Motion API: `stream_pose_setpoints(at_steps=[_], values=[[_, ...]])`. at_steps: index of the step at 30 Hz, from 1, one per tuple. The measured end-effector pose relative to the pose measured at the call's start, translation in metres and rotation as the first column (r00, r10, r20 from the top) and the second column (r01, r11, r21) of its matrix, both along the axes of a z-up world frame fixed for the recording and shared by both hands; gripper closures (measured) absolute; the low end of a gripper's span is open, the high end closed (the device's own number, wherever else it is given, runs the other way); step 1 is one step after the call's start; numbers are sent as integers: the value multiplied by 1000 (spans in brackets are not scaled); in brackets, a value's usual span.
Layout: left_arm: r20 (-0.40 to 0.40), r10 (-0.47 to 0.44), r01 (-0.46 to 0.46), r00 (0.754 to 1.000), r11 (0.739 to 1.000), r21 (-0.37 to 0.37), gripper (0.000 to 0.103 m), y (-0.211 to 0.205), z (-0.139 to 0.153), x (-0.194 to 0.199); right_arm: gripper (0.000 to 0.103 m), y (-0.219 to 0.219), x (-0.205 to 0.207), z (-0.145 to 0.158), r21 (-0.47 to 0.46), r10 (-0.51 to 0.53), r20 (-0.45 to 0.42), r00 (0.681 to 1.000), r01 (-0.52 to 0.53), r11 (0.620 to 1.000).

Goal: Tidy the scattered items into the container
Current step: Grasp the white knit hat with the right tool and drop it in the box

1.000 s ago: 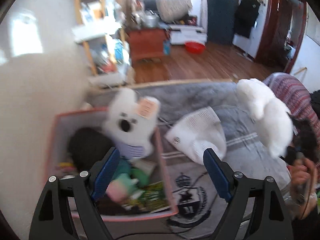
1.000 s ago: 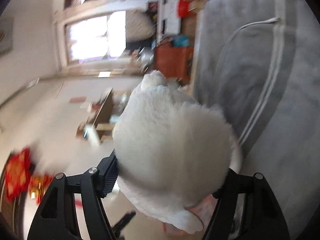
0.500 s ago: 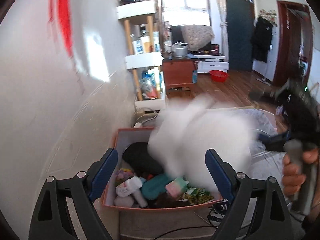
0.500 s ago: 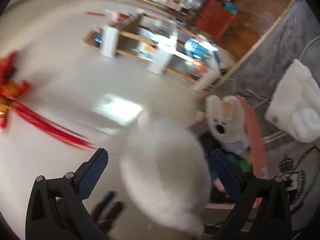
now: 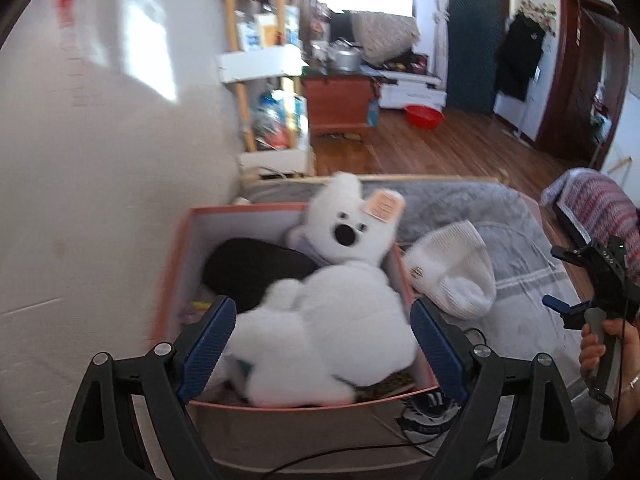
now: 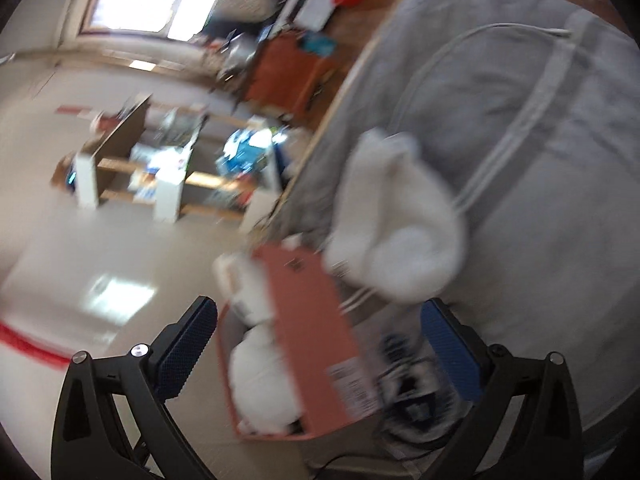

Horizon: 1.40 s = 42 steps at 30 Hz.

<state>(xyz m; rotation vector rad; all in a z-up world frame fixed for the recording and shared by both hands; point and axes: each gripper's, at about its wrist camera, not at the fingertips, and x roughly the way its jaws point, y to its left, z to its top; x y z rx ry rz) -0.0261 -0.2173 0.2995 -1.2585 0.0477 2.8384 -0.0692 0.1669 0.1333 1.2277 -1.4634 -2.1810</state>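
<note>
A pink-rimmed box (image 5: pixel 176 264) stands on the grey bed by the wall. In it lie a large white plush (image 5: pixel 332 324), a white bear plush with a paper tag (image 5: pixel 348 232) and a black item (image 5: pixel 252 268). A white knit hat (image 5: pixel 452 268) lies on the blanket just right of the box. My left gripper (image 5: pixel 320 336) is open and empty, above the box's near end. My right gripper (image 6: pixel 320 344) is open and empty; it also shows at the right edge of the left wrist view (image 5: pixel 600 304). The right wrist view shows the box (image 6: pixel 312 332), the plush (image 6: pixel 260 384) inside and the hat (image 6: pixel 400 228), blurred.
A white wall (image 5: pixel 100 200) runs along the box's left side. A shelf unit (image 5: pixel 264 64), a red cabinet (image 5: pixel 336 96) and a red basin (image 5: pixel 424 114) stand beyond the bed on the wooden floor. A dark printed cloth (image 5: pixel 428 404) and a black cable (image 5: pixel 320 460) lie at the box's near right corner.
The right gripper has let go of the large white plush, which has dropped into the box. The right gripper has drawn back to the right, open.
</note>
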Motion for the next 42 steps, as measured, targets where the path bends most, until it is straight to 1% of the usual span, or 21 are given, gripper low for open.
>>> stream_pose_setpoints(at_steps=[2, 4, 6, 8, 11, 13, 15, 17, 18, 19, 20, 21, 24, 27, 29, 33, 36, 37, 39, 40, 42], values=[[38, -30, 30, 999, 1000, 8, 14, 20, -13, -11, 3, 18, -4, -20, -5, -10, 32, 999, 10, 1000], [71, -48, 47, 996, 999, 22, 14, 35, -27, -20, 9, 27, -13, -44, -19, 3, 60, 998, -2, 1000], [98, -56, 53, 994, 998, 29, 14, 48, -42, -26, 12, 29, -24, -68, -27, 36, 86, 996, -33, 999], [114, -55, 50, 992, 998, 47, 14, 56, -57, -29, 13, 25, -35, -84, -27, 63, 100, 993, -60, 998], [135, -31, 19, 990, 996, 87, 14, 55, -80, -23, 14, 13, -54, -111, -51, 100, 118, 988, -95, 994], [166, 13, -33, 986, 992, 121, 14, 46, -103, -14, 15, 3, -67, -128, -74, 122, 131, 984, -113, 991], [262, 32, -76, 965, 984, 161, 14, 38, -120, -20, 15, -5, -78, -135, -75, 133, 125, 983, -124, 989], [264, 83, -132, 961, 976, 175, 14, 28, -122, -22, 54, -10, -88, -132, -51, 155, 86, 984, -151, 987], [263, 101, -151, 960, 972, 181, 14, 25, -122, -23, 81, -13, -94, -131, -21, 184, 94, 978, -182, 983], [265, 108, -161, 958, 969, 189, 14, 23, -123, -23, 88, -14, -95, -132, -8, 197, 106, 975, -197, 980], [267, 112, -166, 957, 968, 189, 14, 23, -123, -23, 89, -12, -93, -129, -28, 195, 97, 976, -193, 981], [266, 112, -164, 958, 970, 182, 14, 25, -123, -22, 90, -8, -89, -123, -40, 179, 79, 981, -177, 983], [248, 95, -142, 964, 973, 179, 14, 29, -118, -20, 90, 12, -68, -88, -46, 163, 19, 986, -162, 986], [229, 82, -127, 970, 974, 188, 14, 31, -115, -17, 90, 41, -37, -42, -65, 154, -20, 988, -155, 986], [228, 90, -137, 969, 970, 200, 14, 26, -113, -15, 90, 58, -10, -4, -33, 169, -45, 985, -171, 985], [255, 117, -183, 960, 950, 252, 14, 11, -116, -16, 90, 73, 47, 73, 89, 211, -30, 977, -208, 974], [268, 149, -230, 952, 926, 301, 14, -4, -117, -14, 90, 66, 69, 115, 136, 232, -16, 973, -228, 964], [262, 166, -248, 951, 915, 320, 14, -10, -115, -12, 90, 56, 75, 135, 147, 249, -25, 968, -242, 959], [231, 221, -295, 947, 883, 365, 14, -27, -108, -6, 90, 34, 76, 161, 155, 282, -54, 958, -270, 950], [216, 250, -318, 944, 868, 382, 14, -35, -105, -1, 90, 12, 75, 182, 151, 317, -92, 944, -301, 942], [197, 321, -375, 926, 829, 414, 14, -54, -101, 6, 90, -28, 71, 213, 143, 381, -163, 910, -360, 922]])
